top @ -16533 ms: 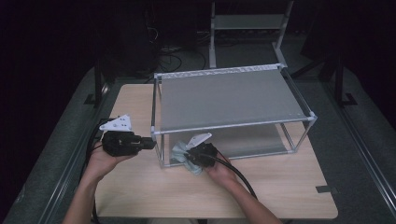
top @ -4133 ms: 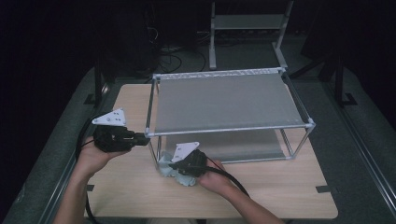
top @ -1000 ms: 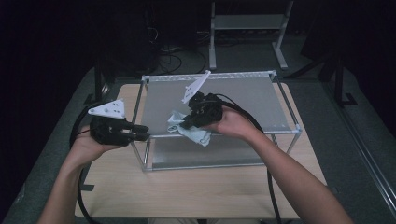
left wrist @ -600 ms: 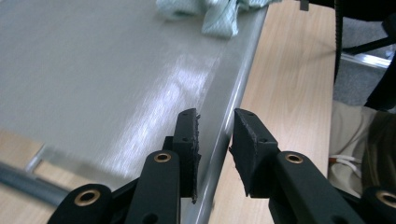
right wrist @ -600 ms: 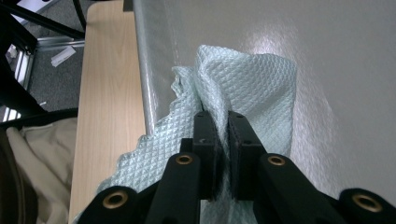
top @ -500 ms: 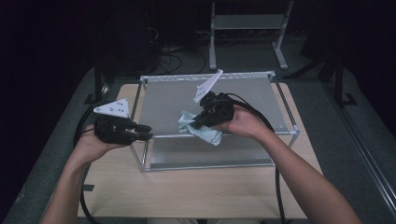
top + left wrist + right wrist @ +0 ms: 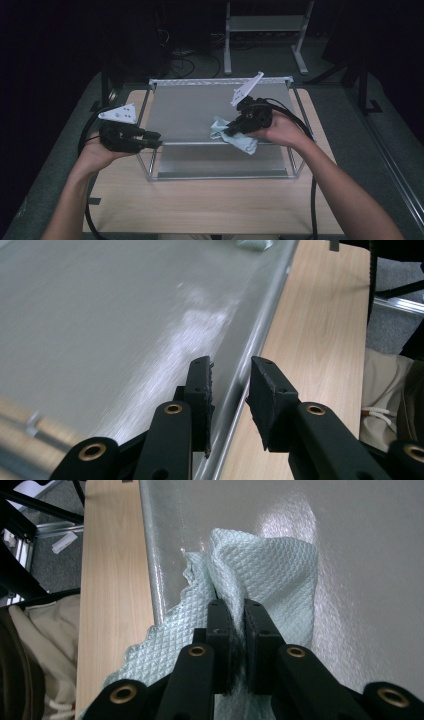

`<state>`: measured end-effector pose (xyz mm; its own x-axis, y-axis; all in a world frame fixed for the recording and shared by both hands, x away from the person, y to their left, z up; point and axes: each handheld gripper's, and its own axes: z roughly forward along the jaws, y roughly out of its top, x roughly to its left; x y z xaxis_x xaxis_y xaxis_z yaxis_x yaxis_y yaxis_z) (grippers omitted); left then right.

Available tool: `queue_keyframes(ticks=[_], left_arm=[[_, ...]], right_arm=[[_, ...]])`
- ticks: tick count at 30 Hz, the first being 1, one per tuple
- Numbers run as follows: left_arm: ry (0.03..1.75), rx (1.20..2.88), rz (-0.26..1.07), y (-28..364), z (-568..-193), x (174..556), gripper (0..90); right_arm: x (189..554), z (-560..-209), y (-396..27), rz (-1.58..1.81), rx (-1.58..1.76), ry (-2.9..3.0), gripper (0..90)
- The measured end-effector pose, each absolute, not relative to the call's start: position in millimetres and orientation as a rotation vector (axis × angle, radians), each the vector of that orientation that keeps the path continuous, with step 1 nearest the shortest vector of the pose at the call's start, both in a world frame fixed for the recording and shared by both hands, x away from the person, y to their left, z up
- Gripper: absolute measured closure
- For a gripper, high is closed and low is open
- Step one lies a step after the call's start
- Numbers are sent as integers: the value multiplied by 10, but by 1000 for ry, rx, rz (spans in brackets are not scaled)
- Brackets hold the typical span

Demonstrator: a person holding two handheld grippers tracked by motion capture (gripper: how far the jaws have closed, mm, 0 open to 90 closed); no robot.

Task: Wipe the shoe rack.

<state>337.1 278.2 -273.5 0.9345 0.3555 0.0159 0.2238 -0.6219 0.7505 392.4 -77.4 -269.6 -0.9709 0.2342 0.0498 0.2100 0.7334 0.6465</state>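
Cloth point(image 7: 235, 136), pale green and quilted, sits pinched between the fingers of our right gripper point(image 7: 231, 131); in the right gripper view those fingers point(image 7: 218, 625) are closed tight on a bunched fold of it, the rest spreading over the grey top panel point(image 7: 190, 112) of the metal-framed rack point(image 7: 220, 175) near its front edge, with one corner hanging past that edge; in the high view we see the cloth resting on the panel toward its right half, our right hand point(image 7: 277, 131) just behind it. Our left gripper point(image 7: 152, 140) sits at the rack's front left corner; in the left gripper view its fingers point(image 7: 200, 390) straddle the panel's metal rim, one over the panel and one over the wooden surface point(image 7: 200, 200), with a gap between pad and rim on each side; they have just been opening a little, and they press on nothing. The two grippers are well apart, the rack standing on the surface between our forearms.
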Motion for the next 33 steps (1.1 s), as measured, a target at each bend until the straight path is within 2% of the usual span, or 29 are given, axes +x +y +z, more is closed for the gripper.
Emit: queue_keyframes(ticks=[4,10,16,33], left_arm=[[420,2273,198,2799,-2735,3399,715],[426,2276,205,2812,-2731,3405,705],[406,2282,201,2729,-2735,3409,700],[383,2293,201,2605,-2736,3411,678]], right_arm=[[3920,-2691,-748,1075,341,2901,826],[3913,-2688,-1017,1059,408,2904,826],[3927,-2702,-829,1070,366,2895,826],[3942,-2725,-847,1098,374,2890,826]])
